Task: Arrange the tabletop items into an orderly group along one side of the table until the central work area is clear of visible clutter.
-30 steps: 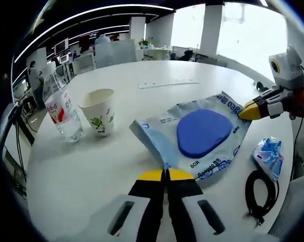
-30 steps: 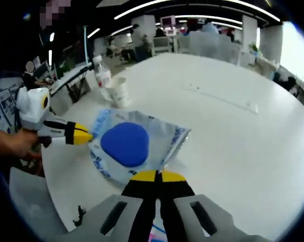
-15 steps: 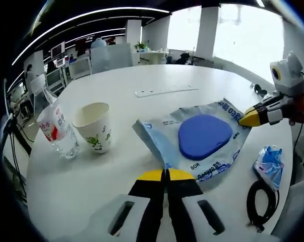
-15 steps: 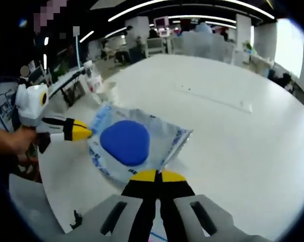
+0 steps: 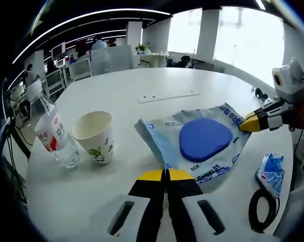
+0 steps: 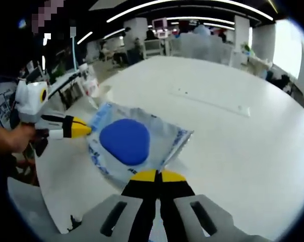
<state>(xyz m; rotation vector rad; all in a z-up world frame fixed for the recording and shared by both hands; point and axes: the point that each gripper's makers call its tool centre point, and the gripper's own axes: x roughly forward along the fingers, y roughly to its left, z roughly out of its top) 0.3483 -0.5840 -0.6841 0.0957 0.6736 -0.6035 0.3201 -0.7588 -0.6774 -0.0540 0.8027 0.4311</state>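
In the left gripper view, a water bottle (image 5: 53,138) with a red label leans at the far left of the round white table (image 5: 157,80), and a paper cup (image 5: 95,136) stands upright just beside it. Further right, past the table's middle, a flat white strip (image 5: 167,96) lies well apart from the rest. The left gripper (image 5: 166,174) has its yellow-tipped jaws pressed together on the near edge of a pale blue bag (image 5: 202,141) with a dark blue oval on it; the bag lies mostly flat, taking up the middle of the table. At the bag's right corner the right gripper (image 5: 248,122) pinches the edge with its jaws together. Near the right rim lie a small crumpled blue packet (image 5: 271,171) and, just below it, a coiled black cable (image 5: 265,214).

In the right gripper view, the left gripper (image 6: 83,131) bites the bag's (image 6: 136,146) left edge, a hand (image 6: 13,138) behind it, and the right gripper (image 6: 153,175) clamps the near edge.
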